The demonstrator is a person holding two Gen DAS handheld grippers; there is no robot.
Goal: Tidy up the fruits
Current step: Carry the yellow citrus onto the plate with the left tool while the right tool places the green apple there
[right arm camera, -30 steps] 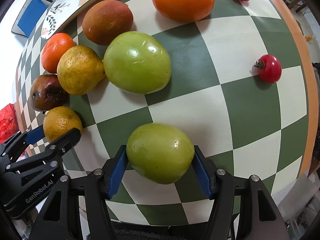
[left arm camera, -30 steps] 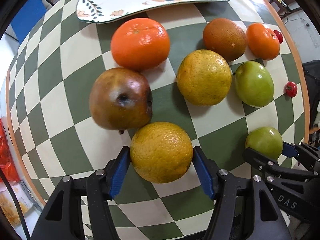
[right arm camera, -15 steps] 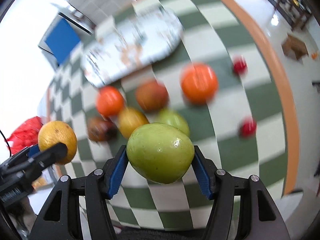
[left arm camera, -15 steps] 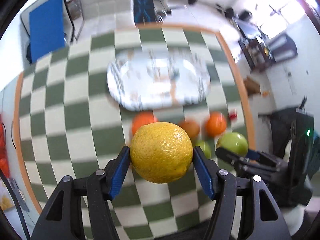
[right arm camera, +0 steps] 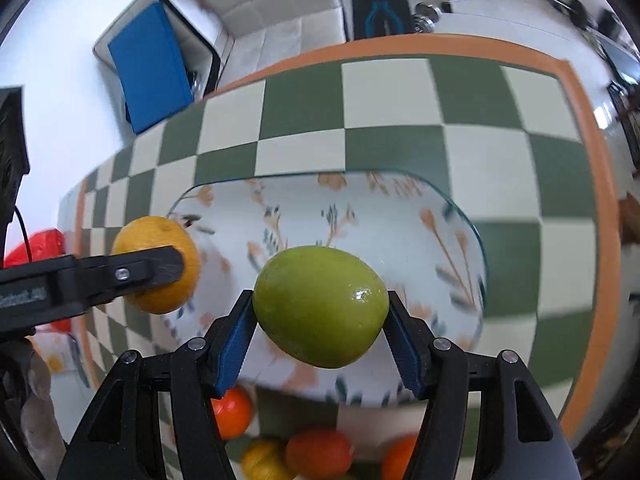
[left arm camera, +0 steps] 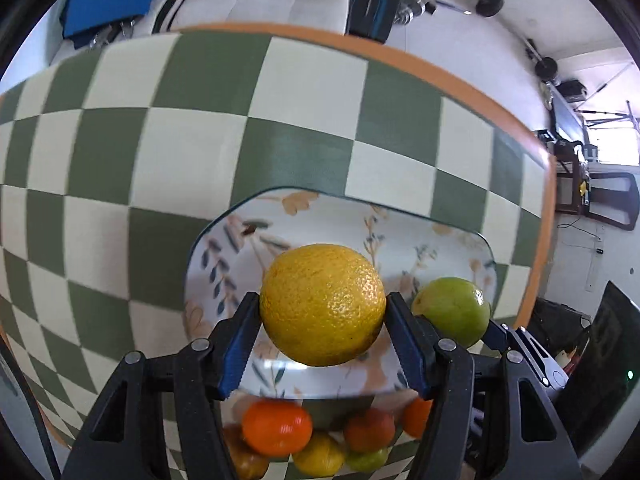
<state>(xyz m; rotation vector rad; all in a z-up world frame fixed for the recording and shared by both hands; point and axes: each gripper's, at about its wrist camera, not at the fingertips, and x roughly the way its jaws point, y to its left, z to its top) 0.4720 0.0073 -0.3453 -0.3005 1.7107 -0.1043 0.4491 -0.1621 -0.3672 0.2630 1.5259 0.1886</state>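
Fingers of left gripper (left arm camera: 322,338) clamped on the yellow orange (left arm camera: 322,305), one blue pad on each flank; fingers of right gripper (right arm camera: 321,338) clamped on the green fruit (right arm camera: 321,306) the same way. A second ago both fruits sat on the table (left arm camera: 120,152) inside the fingers, packed among the other fruit. Half a second ago both were already lifted, floral plate (left arm camera: 404,240) far ahead. Now both are carried up and forward: plate lies directly beyond and beneath each pair of fingers, and the remaining pile (left arm camera: 304,436) has dropped below and behind the fingertips. Right view shows the left gripper's load just left of its own fingers, apart from the green fruit, at the plate's left end. Read: pick and transport done, placement pending. Plate looks empty so far, though parts are hidden behind the fruit. Lower before release; round fruit likely rolls.
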